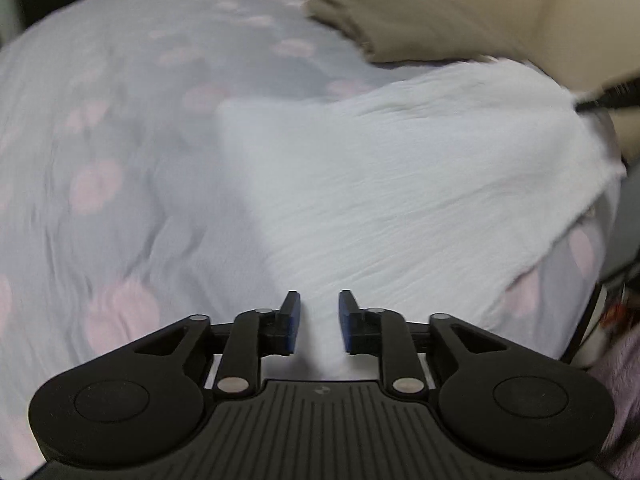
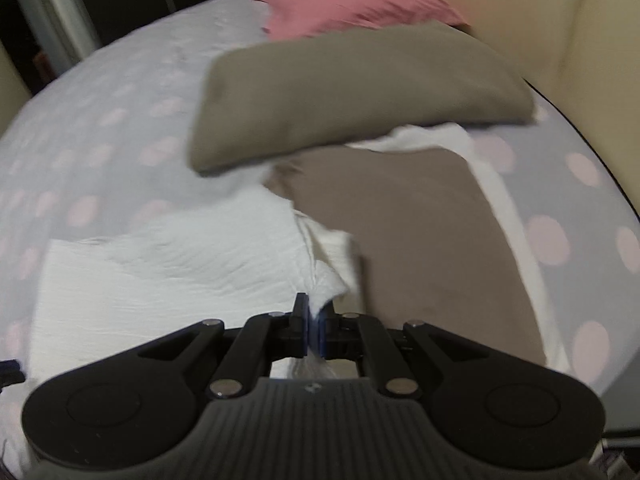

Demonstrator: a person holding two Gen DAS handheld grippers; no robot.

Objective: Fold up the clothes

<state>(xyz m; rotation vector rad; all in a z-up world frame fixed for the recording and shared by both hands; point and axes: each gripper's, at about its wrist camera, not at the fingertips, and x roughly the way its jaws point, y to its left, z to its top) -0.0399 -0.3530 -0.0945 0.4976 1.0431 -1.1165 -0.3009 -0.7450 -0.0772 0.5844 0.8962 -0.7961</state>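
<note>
A white crinkled garment (image 1: 400,184) lies spread on the bed. My left gripper (image 1: 319,322) is open just above its near edge, with white cloth showing between the fingers. My right gripper (image 2: 316,328) is shut on a bunched edge of the white garment (image 2: 160,276) and holds it up a little. The right gripper's tip shows in the left wrist view (image 1: 608,98) at the garment's far right corner. A brown-grey cloth (image 2: 420,248) lies flat to the right of the white one.
The bed has a pale blue sheet with pink dots (image 1: 100,160). A folded olive-brown garment (image 2: 360,88) and a pink garment (image 2: 344,0) lie farther back. A cream wall or headboard (image 2: 560,20) stands at the right.
</note>
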